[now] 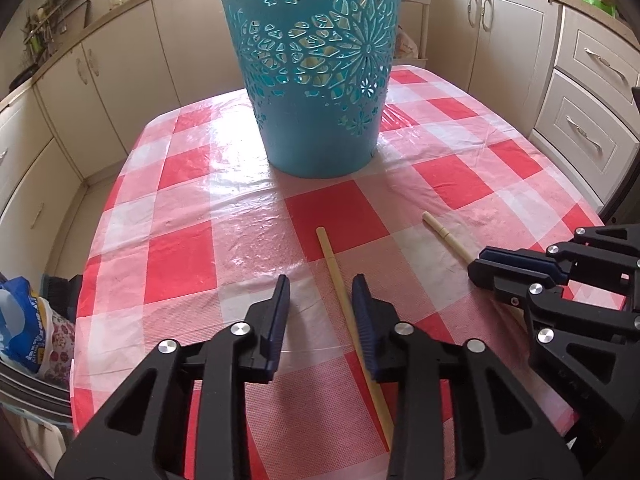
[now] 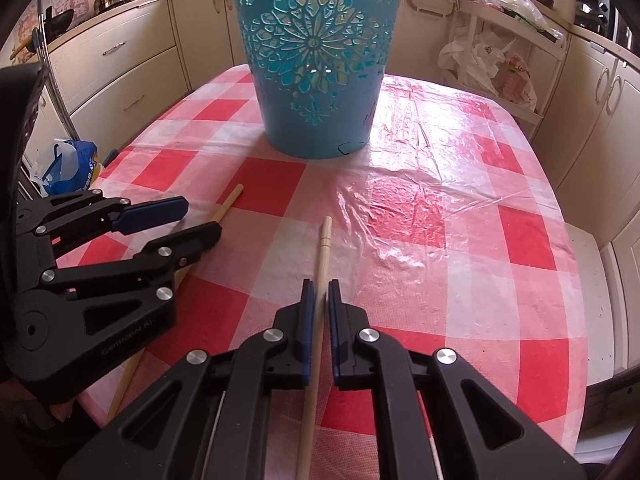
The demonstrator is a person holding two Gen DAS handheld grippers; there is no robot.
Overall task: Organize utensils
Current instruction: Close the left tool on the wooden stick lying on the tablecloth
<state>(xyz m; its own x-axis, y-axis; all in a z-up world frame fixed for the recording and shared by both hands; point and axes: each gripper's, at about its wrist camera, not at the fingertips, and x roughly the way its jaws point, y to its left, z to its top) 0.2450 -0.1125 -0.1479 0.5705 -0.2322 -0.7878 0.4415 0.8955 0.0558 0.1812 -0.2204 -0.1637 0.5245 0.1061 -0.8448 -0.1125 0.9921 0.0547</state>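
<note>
Both thin wooden sticks lie on the table (image 1: pixel 180 200); right tongs (image 2: pixel 319 304) pinch one stick (image 2: pixel 322 256); left tongs (image 1: pixel 320 300) stand apart around the other stick (image 1: pixel 336 268); tall blue plastic basket (image 1: pixel 316 72) waits at frame top.

The teal basket (image 1: pixel 320 80) was cut off by the top edge in both wrist views, so its rim and whatever lay inside could not be seen; only pale patches showed through the cut-out pattern. In the left wrist view the left chopstick (image 1: pixel 352 312) ran partly behind the blue pad of the left gripper (image 1: pixel 322 296) at 5 o'clock. The right chopstick (image 1: pixel 448 238) vanished under the right gripper (image 1: pixel 480 270) at 3 o'clock. In the right wrist view that stick's near end left the frame at 6 o'clock. Whether the pads actually pressed it stayed unclear. The worktop (image 2: pixel 480 240) near edge was hidden.
</note>
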